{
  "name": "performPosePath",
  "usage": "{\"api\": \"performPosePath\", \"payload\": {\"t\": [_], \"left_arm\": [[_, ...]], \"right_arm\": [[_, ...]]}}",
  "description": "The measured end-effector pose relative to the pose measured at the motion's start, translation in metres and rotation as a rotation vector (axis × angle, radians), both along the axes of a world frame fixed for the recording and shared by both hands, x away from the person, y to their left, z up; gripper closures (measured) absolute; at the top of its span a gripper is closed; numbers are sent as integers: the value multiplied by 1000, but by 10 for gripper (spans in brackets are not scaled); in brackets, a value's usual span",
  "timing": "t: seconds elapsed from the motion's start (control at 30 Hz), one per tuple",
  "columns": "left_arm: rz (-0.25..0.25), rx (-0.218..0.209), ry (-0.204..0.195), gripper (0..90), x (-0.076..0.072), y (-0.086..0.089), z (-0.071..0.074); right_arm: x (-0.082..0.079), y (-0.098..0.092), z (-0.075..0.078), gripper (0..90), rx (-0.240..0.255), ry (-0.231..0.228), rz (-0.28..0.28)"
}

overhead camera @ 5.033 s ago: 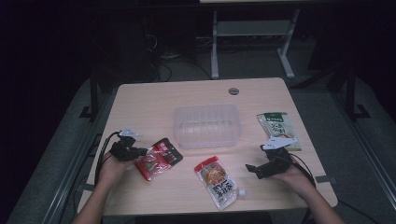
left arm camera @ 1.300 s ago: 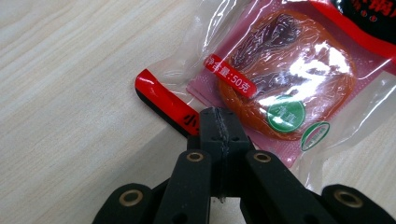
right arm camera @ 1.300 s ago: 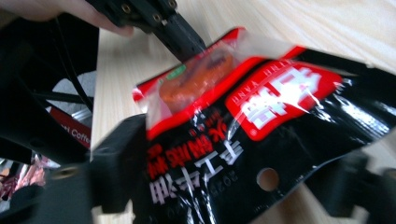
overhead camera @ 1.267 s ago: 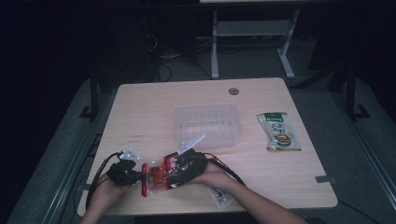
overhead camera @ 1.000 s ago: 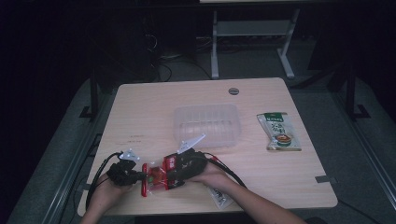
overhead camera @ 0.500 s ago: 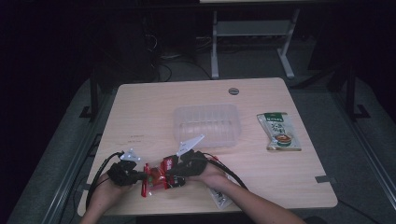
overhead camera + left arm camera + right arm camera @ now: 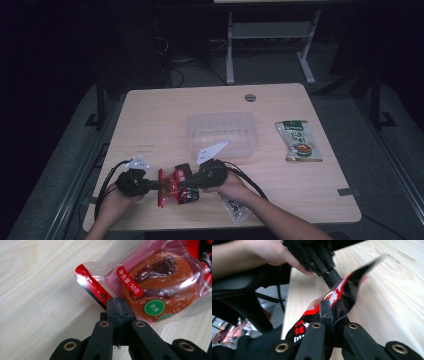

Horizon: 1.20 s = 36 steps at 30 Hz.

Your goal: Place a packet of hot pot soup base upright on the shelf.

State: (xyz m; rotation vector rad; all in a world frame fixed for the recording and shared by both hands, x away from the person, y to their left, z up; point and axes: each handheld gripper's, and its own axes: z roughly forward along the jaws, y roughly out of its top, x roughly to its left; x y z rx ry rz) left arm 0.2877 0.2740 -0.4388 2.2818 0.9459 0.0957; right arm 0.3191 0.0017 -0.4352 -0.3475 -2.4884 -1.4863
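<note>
Snack packet (image 7: 176, 186): lay at table's (image 7: 150, 120) near edge, long axis spanning between both tongs.
Left gripper (image 7: 117, 305): clamped tight on packet's red sealed edge.
Right gripper (image 7: 325, 308): just closed, pinching opposite end.
Nearer hand: neither; gripped both ends.

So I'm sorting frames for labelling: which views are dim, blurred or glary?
High view: dim, surroundings nearly black, lit wooden table. Left gripper view: sharp, glare on the red-edged clear plastic snack packet. Right gripper view: packet's far edge motion-blurred, hand soft.
</note>
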Motion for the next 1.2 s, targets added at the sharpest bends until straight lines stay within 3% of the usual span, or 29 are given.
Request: {"api": "performPosePath", "payload": {"t": [0.23,0.63,0.8,1.2], "left_arm": [[-48,-4,-25,899,0,-13,2],[-148,-68,-21,899,-3,-50,3],[-160,-90,-32,899,-4,-49,5],[-124,-112,-36,873,-5,-35,7]], "right_arm": [[-6,-5,11,897,27,-32,48],[-6,-19,28,897,118,-11,80],[-5,-26,34,897,132,-11,74],[1,-43,43,897,138,-22,24]]}}
